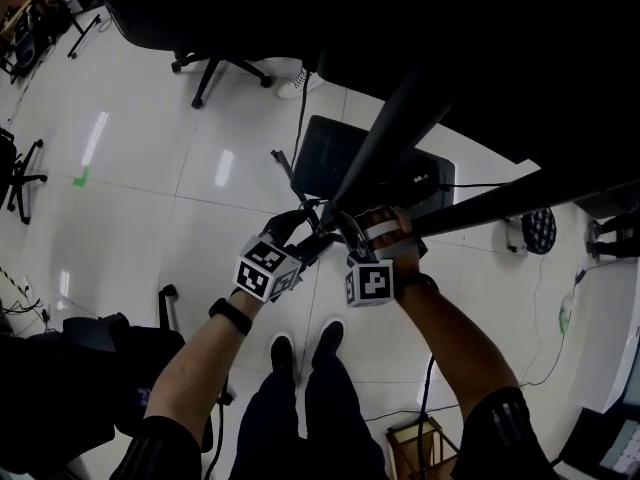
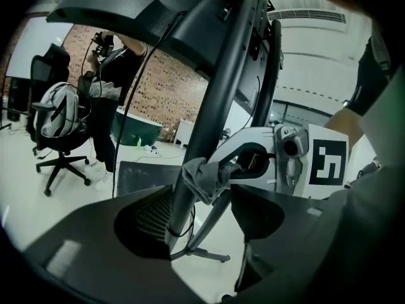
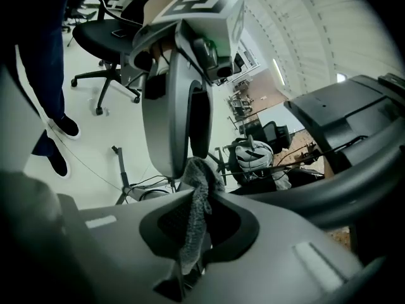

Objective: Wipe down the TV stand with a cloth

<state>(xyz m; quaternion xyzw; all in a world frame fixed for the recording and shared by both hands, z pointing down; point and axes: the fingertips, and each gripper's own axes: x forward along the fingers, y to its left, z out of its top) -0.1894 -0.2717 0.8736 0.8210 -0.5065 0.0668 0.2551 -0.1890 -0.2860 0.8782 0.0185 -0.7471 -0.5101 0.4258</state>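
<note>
Pinching a grey cloth (image 3: 195,220) between its jaws, the right gripper (image 3: 197,236) is seen closed on the fabric, with a loose tail left hanging into the hollow between the jaws. In the left gripper view the bunched end of the cloth is shown pressed against the slanted black pole (image 2: 212,106) of the TV stand (image 1: 400,108), so that the fabric, not the gripper, is what meets the metal. The left gripper (image 2: 205,228) is held just beside it, with its jaws apart and nothing between them. The pole is seen through the gap, beyond the jaws, and whether it is touched cannot be told. Such a placement is judged to be for steadying or guiding rather than for wiping. In the head view both grippers are seen close together at the pole, with the dark base plate (image 1: 325,153) on the pale tiled floor (image 1: 200,198) beyond them. The wipe is judged to be under way on the pole, with the base plate apparently not yet reached.
</note>
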